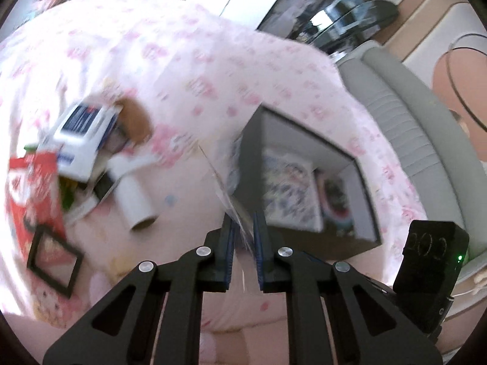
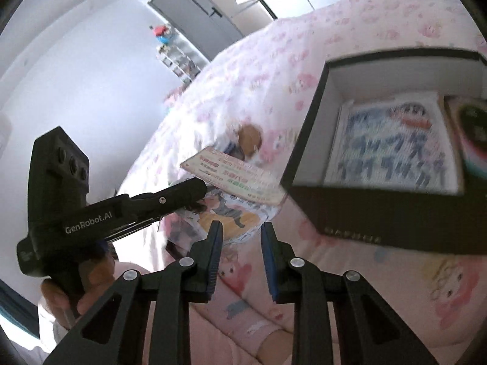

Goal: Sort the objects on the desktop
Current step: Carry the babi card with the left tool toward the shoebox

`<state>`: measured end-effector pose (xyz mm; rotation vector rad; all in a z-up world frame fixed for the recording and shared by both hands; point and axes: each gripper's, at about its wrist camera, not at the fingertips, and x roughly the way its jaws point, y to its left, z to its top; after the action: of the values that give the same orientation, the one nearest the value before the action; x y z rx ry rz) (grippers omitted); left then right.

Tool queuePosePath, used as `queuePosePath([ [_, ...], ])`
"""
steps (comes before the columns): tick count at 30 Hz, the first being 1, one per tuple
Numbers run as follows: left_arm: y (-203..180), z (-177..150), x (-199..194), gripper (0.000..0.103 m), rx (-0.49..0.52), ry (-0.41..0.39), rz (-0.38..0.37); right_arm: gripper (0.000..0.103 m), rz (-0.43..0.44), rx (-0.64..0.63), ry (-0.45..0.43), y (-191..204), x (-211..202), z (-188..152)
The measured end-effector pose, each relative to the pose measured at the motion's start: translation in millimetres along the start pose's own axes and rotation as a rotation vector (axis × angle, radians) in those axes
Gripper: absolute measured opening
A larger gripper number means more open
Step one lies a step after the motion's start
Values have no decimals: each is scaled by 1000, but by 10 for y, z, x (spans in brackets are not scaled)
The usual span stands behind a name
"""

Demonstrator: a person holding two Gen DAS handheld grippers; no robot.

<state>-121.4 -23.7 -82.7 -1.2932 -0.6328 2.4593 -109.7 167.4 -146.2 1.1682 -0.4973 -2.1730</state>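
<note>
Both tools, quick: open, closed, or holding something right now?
Left tool: closed on a flat clear plastic packet, held edge-on.
Right tool: open, holding nothing.

The black two-finger left claw pinches a thin clear plastic sleeve, while the matching right claw hangs parted, holding nothing.

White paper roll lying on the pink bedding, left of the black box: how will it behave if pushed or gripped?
The paper roll lies on its side and is round, so a sideways push will probably roll it, though the soft bedding may slow it. Its open hollow end suggests it is light. It may crush under a hard squeeze.
</note>
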Motion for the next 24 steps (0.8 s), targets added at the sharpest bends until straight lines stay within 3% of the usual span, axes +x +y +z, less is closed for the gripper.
queuePosePath([
  [7, -627, 238, 436, 9, 97, 48, -82, 22, -46, -87, -98, -63, -478, 462],
  [9, -794, 273, 607, 3, 121, 62, -81, 22, -68, -86, -121, -170, -534, 556],
  [12, -963, 294, 823, 3, 144, 92, -63, 22, -55, -6, -152, -444, -548, 580],
  [14, -993, 288, 946, 3, 132, 114, -84, 22, -65, 71, -146, -668, -508, 555],
  [17, -982, 268, 1085, 3, 119, 126, -49, 22, -102, 170, -116, -939, -432, 539],
  [24, -777, 257, 1084, 3, 77, 127, -16, 22, -185, 212, -94, -1068, -514, 545],
])
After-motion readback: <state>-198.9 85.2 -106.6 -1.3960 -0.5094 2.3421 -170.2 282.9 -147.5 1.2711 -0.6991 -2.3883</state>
